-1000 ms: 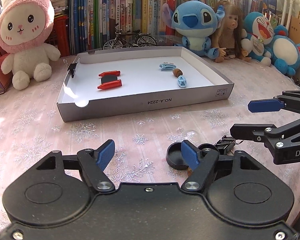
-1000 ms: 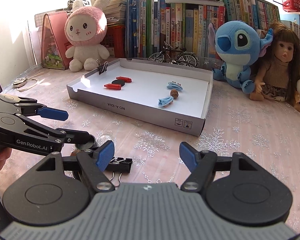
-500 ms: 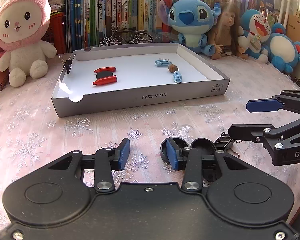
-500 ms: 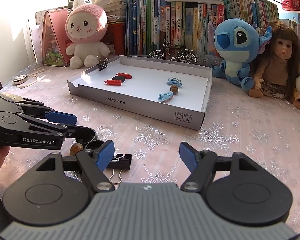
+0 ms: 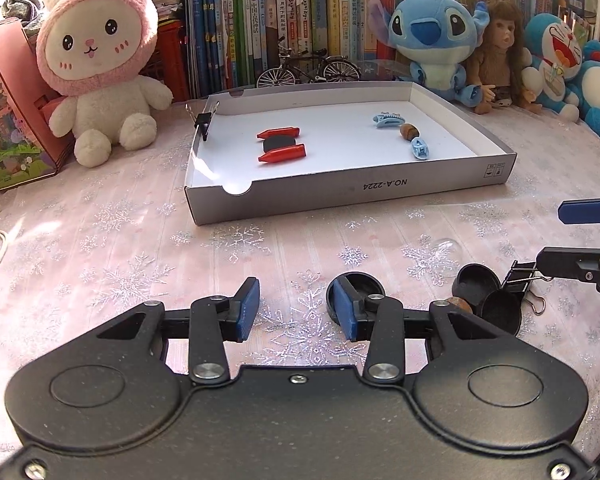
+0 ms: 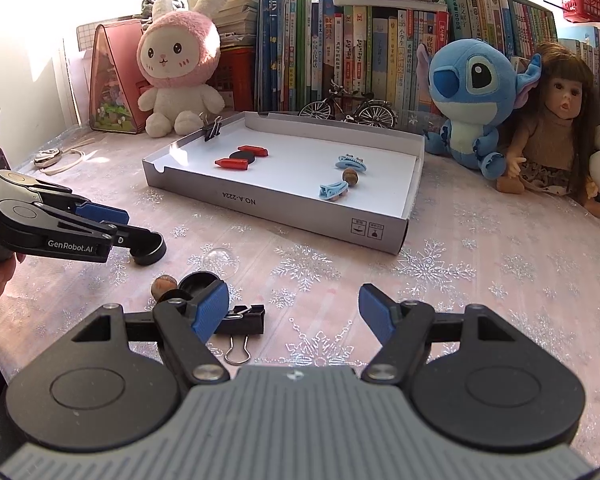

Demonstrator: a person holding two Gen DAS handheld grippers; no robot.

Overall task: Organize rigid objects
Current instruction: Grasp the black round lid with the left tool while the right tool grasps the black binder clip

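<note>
Crayons, hair clips, nut inside box

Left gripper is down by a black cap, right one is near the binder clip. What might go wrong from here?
1. The black cap sits at the tip of the left gripper's right finger, not between the pads; closing would likely miss or shove it.
2. The binder clip lies by the open right gripper's left finger, close to a nut and other caps; a grab may scatter them, and the nut could roll.
</note>
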